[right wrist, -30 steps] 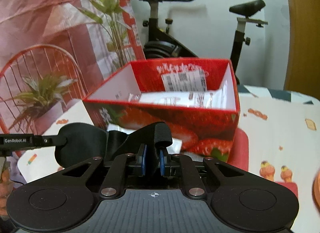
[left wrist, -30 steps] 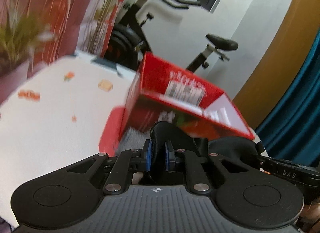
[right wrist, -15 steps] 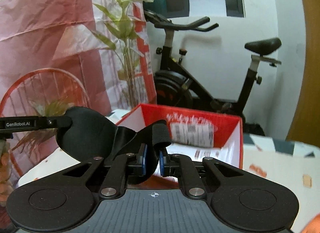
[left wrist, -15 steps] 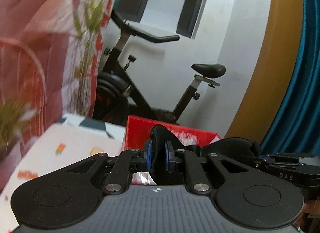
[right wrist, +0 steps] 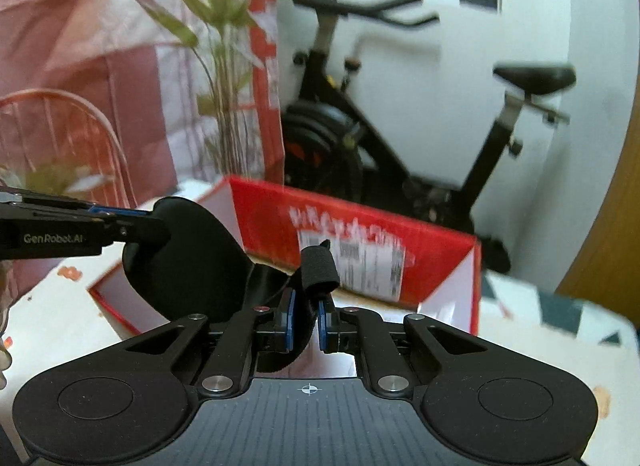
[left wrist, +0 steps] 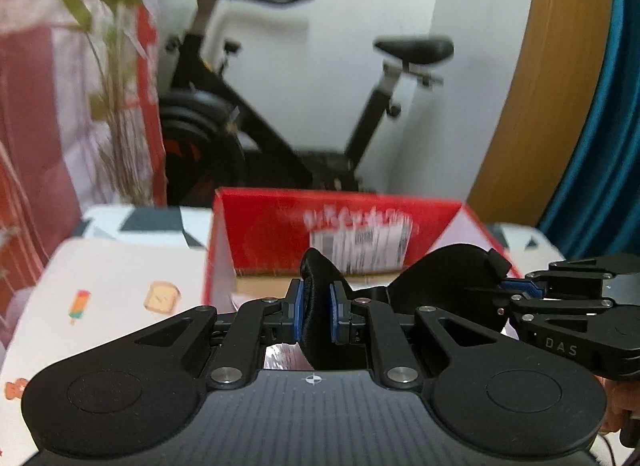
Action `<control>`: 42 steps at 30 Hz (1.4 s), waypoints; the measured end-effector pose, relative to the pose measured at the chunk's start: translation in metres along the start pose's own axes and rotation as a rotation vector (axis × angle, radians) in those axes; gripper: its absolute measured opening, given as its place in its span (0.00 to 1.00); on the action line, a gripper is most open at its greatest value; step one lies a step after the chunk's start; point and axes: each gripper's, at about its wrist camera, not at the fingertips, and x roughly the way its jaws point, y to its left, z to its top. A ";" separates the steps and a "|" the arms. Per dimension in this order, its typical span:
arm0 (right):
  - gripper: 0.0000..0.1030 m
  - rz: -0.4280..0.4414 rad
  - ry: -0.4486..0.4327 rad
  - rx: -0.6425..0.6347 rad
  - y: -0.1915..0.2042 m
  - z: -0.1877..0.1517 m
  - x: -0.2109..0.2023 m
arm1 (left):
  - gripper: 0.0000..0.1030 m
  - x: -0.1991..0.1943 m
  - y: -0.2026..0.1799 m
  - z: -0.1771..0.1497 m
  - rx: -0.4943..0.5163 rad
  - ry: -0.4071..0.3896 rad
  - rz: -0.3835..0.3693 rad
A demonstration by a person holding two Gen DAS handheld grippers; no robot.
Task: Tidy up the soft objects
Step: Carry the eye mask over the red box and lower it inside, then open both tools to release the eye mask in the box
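Got both my grippers clamped on the black eye mask: left gripper pinches one end, right gripper the strap end. It's stretched between them in the air, in front of the red box.

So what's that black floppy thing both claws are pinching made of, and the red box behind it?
The black eye mask looks like padded fabric with a smooth, faintly satiny face: it bulges softly between the left gripper pads, and its strap at the right gripper looks like matte woven elastic. The red box seems to be glossy printed cardboard, with thin flat walls and plain white insides.
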 end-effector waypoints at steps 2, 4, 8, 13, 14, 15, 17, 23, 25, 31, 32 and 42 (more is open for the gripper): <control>0.10 0.013 0.039 0.021 -0.006 -0.006 0.014 | 0.14 0.011 0.001 -0.002 0.013 0.044 -0.005; 0.10 0.025 0.069 0.035 -0.009 -0.012 0.023 | 0.14 0.018 0.004 -0.004 0.019 0.081 -0.008; 0.09 0.039 0.119 0.070 -0.014 -0.022 0.036 | 0.14 0.029 0.004 -0.008 0.032 0.129 -0.010; 0.08 0.048 0.152 0.098 -0.017 -0.028 0.043 | 0.14 0.036 0.004 -0.008 0.054 0.162 -0.001; 0.08 0.049 0.159 0.103 -0.017 -0.028 0.044 | 0.14 0.035 0.003 -0.009 0.055 0.167 0.002; 0.08 0.048 0.164 0.107 -0.018 -0.028 0.045 | 0.14 0.037 0.003 -0.009 0.056 0.171 0.004; 0.08 0.047 0.172 0.116 -0.019 -0.030 0.047 | 0.14 0.039 0.003 -0.008 0.059 0.179 0.007; 0.08 0.034 0.185 0.138 -0.024 -0.033 0.048 | 0.15 0.042 0.002 -0.008 0.082 0.186 0.035; 0.10 0.026 0.185 0.142 -0.025 -0.033 0.047 | 0.17 0.041 0.001 -0.007 0.101 0.181 0.045; 0.19 -0.003 0.180 0.156 -0.028 -0.033 0.044 | 0.26 0.036 -0.002 -0.003 0.144 0.170 0.069; 0.20 -0.011 0.177 0.154 -0.028 -0.033 0.043 | 0.28 0.035 -0.002 -0.003 0.146 0.166 0.071; 0.57 -0.096 0.107 0.135 -0.030 -0.023 0.019 | 0.53 0.012 -0.001 0.001 0.115 0.101 0.073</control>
